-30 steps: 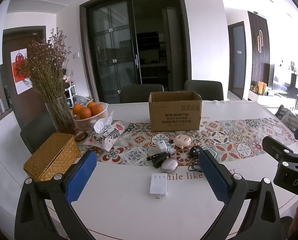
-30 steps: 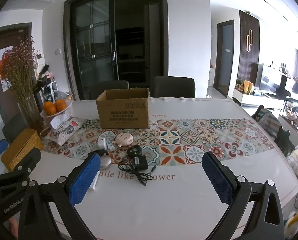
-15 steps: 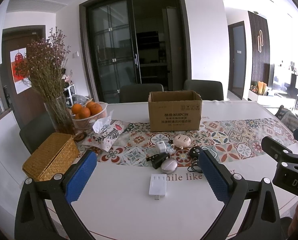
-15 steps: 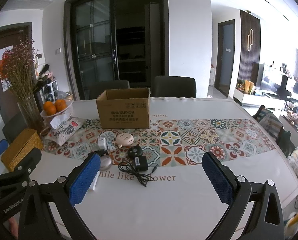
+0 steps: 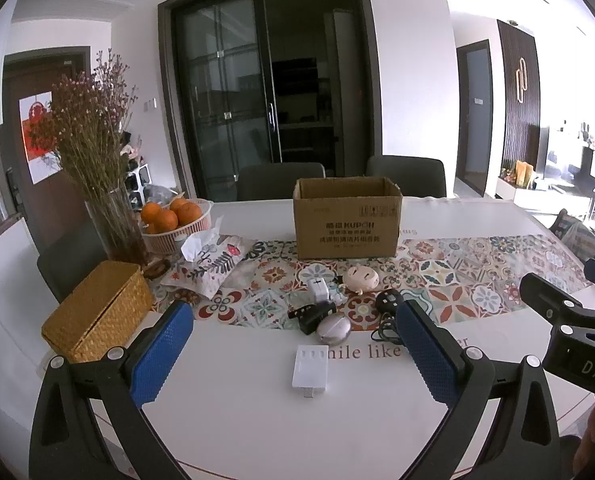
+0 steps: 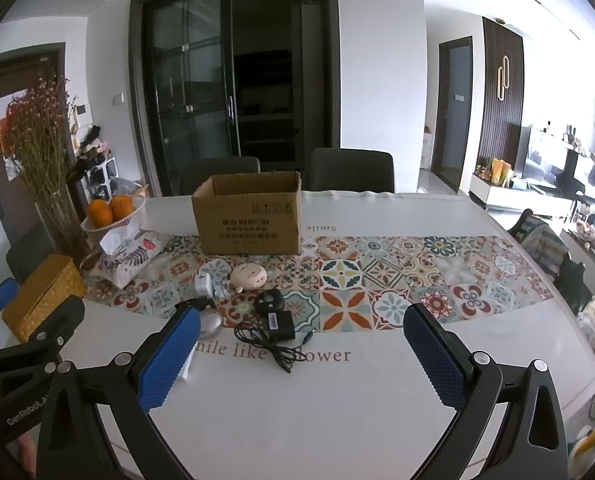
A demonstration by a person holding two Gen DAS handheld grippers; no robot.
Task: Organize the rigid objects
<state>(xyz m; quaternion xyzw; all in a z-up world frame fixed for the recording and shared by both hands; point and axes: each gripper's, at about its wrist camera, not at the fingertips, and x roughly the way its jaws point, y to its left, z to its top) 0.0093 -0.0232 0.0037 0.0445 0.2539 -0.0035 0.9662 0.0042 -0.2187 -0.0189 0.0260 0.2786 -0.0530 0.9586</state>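
Observation:
An open cardboard box (image 5: 347,218) stands on the patterned runner, also in the right wrist view (image 6: 249,214). In front of it lie small objects: a white flat charger (image 5: 310,367), a silver mouse (image 5: 333,329), a black clip-like device (image 5: 311,314), a white plug adapter (image 5: 318,289), a beige round gadget (image 5: 361,278), and a black adapter with cable (image 6: 279,330). My left gripper (image 5: 293,354) is open and empty, held near the white charger. My right gripper (image 6: 301,354) is open and empty, near the black cable.
A woven yellow box (image 5: 97,316), a vase of dried flowers (image 5: 109,216), a basket of oranges (image 5: 177,218) and a floral tissue pack (image 5: 209,264) stand at the left. Chairs (image 5: 281,180) stand behind the white table (image 5: 257,412).
Both views have barely shifted. No object has moved and both grippers stay open.

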